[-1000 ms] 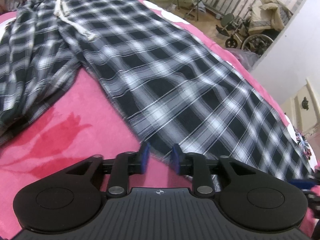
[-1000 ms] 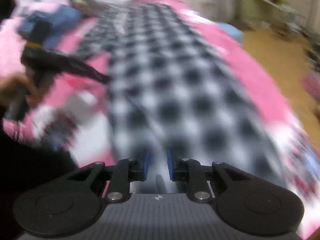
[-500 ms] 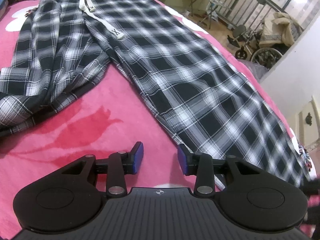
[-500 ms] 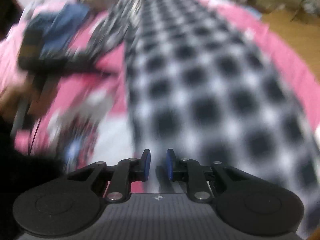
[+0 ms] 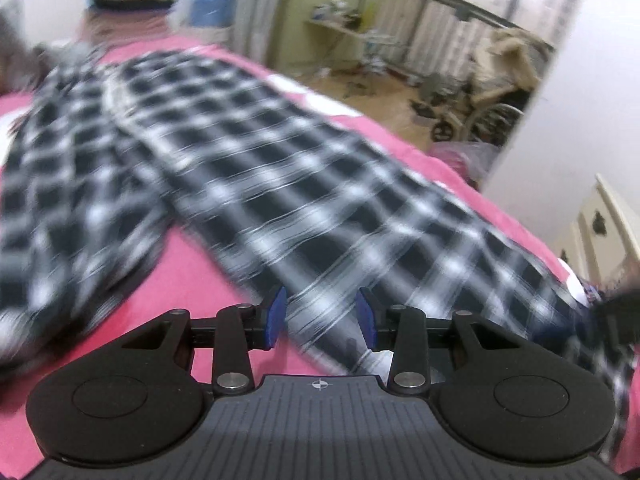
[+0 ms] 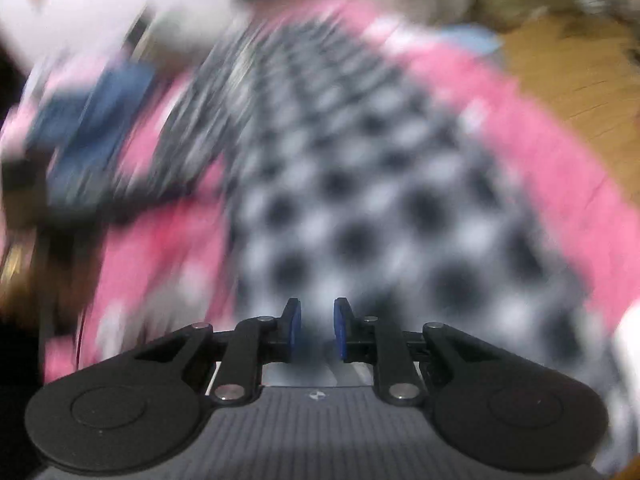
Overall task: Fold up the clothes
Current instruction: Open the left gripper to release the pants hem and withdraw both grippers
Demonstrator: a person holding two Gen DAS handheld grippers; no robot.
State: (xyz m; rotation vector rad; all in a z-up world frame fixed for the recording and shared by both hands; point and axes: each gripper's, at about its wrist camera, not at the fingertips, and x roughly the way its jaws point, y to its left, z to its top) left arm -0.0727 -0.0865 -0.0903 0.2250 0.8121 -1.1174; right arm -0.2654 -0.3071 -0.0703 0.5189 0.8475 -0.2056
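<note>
Black-and-white plaid trousers (image 5: 320, 184) lie spread on a pink bedspread (image 5: 172, 280). One leg runs from the waist at the far left to the hem at the near right. My left gripper (image 5: 321, 314) hangs open just over that leg's near edge, blue pads wide apart and gripping nothing. In the heavily blurred right wrist view the same leg (image 6: 360, 200) stretches away from my right gripper (image 6: 317, 328). Its pads stand a narrow gap apart, with the hem end of the fabric running in between them. The other leg (image 5: 60, 200) lies bunched at the left.
Blue folded clothing (image 6: 88, 128) lies on the bed to the left of the trousers. A person's hand with the other gripper shows as a dark blur (image 6: 24, 208) at the left edge. A wheelchair (image 5: 472, 116) and wooden floor (image 6: 580, 92) lie beyond the bed.
My left gripper's pads spread wider and let go of the leg's edge, then swung over the leg. The right gripper kept its narrow gap while moving fast along the hem end.
</note>
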